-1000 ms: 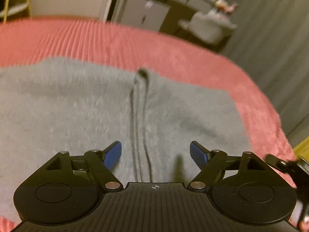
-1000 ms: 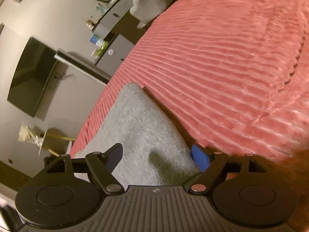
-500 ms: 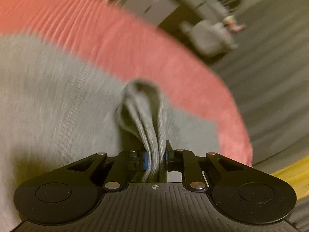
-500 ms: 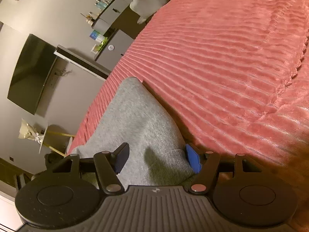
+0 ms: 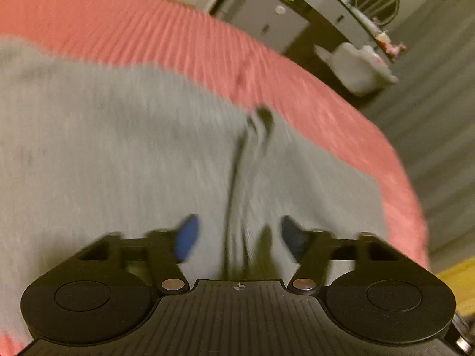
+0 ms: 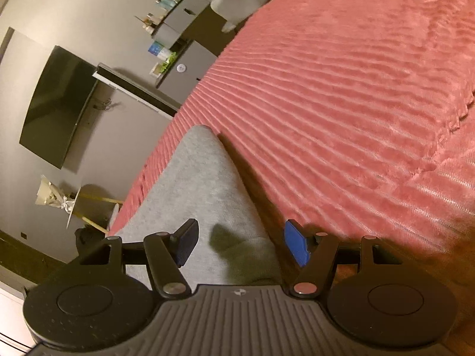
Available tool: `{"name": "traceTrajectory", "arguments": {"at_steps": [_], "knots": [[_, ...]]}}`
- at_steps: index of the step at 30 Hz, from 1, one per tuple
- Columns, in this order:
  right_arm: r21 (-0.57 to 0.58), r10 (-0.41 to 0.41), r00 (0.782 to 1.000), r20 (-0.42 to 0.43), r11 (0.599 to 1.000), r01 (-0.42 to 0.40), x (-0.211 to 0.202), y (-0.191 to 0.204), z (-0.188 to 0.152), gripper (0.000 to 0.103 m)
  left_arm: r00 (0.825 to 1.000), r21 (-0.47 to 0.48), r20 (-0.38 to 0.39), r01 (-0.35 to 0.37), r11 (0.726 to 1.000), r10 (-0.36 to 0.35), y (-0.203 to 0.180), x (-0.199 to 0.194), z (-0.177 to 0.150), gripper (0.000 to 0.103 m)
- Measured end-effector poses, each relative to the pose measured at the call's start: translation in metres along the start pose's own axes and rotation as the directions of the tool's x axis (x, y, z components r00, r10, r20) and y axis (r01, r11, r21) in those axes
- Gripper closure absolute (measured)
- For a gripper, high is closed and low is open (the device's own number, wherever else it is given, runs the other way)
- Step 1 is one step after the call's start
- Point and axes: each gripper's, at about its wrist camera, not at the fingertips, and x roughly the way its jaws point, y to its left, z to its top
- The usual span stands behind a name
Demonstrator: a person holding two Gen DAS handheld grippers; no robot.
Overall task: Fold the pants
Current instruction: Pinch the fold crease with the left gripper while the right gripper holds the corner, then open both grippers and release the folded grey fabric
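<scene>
Left gripper [image 5: 237, 234]: fingers apart, just opened; pants [image 5: 118, 148] ridge between them, unclamped.
Right gripper [image 6: 240, 243]: fingers apart over pants edge.
Risk: released ridge stays bunched on bed [image 6: 341, 103], creasing the fold.

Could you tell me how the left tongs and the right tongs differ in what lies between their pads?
The left tongs, just opened, straddle a raised dark fold in the middle of the grey pants; the right tongs straddle the pants' side edge, one pad over grey cloth, the other over the pink ribbed bedspread. The left view is motion-blurred; the right is sharp. Both stand open, gripping nothing.
</scene>
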Motion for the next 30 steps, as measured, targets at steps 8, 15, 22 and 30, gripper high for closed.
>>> {"name": "traceTrajectory", "arguments": {"at_steps": [8,15,22,30], "knots": [[-0.042,-0.049,0.999,-0.001,0.998,0.049,-0.002,0.008,-0.001,0.038,0.997,0.103,-0.080,-0.005,0.995,0.013,-0.019,0.015,-0.026,0.053],[-0.306,-0.108,0.992,0.063,0.944,0.122,-0.018,0.056,-0.013,0.075,0.999,0.128,0.027,0.023,0.992,-0.027,-0.023,-0.021,-0.031,0.087],[-0.401,-0.104,0.992,-0.069,0.913,0.068,-0.002,0.087,-0.030,0.074,0.995,0.173,-0.015,-0.098,0.980,0.102,-0.007,-0.022,-0.039,0.075],[-0.469,-0.213,0.968,-0.136,0.874,0.127,0.013,0.096,-0.038,0.075,0.962,0.214,0.195,-0.233,0.949,0.192,-0.025,-0.052,-0.047,0.048]]}}
